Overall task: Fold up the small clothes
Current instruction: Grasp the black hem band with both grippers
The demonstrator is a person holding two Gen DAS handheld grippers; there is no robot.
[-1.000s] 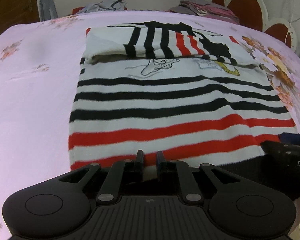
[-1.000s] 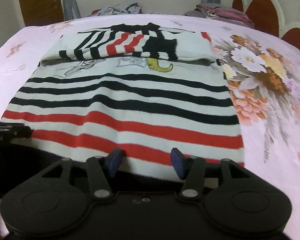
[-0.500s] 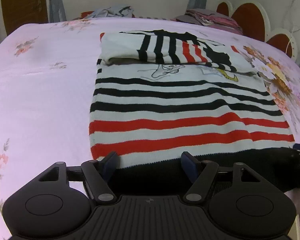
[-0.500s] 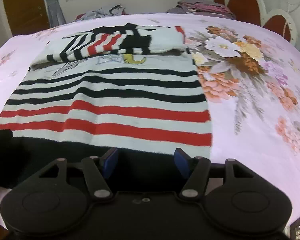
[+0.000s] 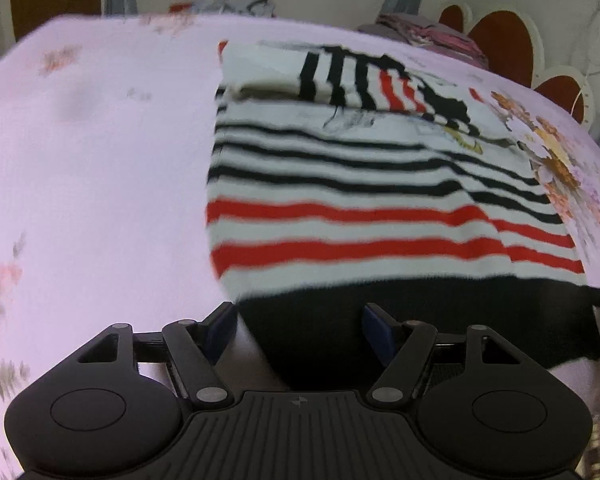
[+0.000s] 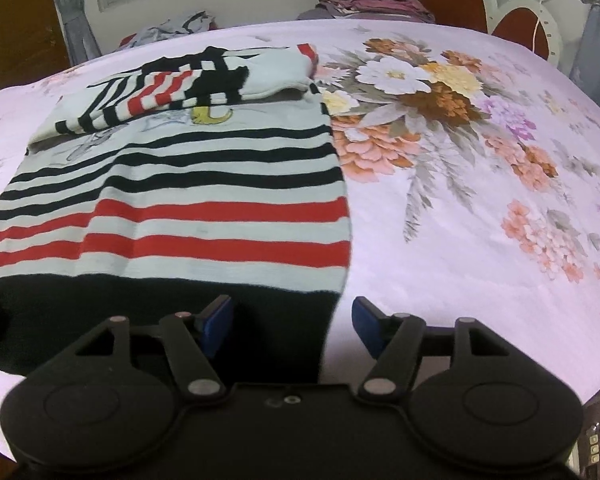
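On the bed (image 6: 480,208): one striped sweater (image 6: 204,184), flat, sleeves folded across at twelve o'clock, body fold pending. At six, our left gripper (image 5: 298,326) and right gripper (image 6: 292,322), jaws spread, the right just widening, straddle its black hem corners, nothing pinched.

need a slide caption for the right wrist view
Open right gripper poised over the black hem corner of a striped sweater on a floral bedsheet.

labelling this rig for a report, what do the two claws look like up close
Both are matte black. The left claw has blue fingertip pads, round side discs, silver pivot pins and a ribbed centre plate. The right claw matches, with blue pads but a smooth centre.
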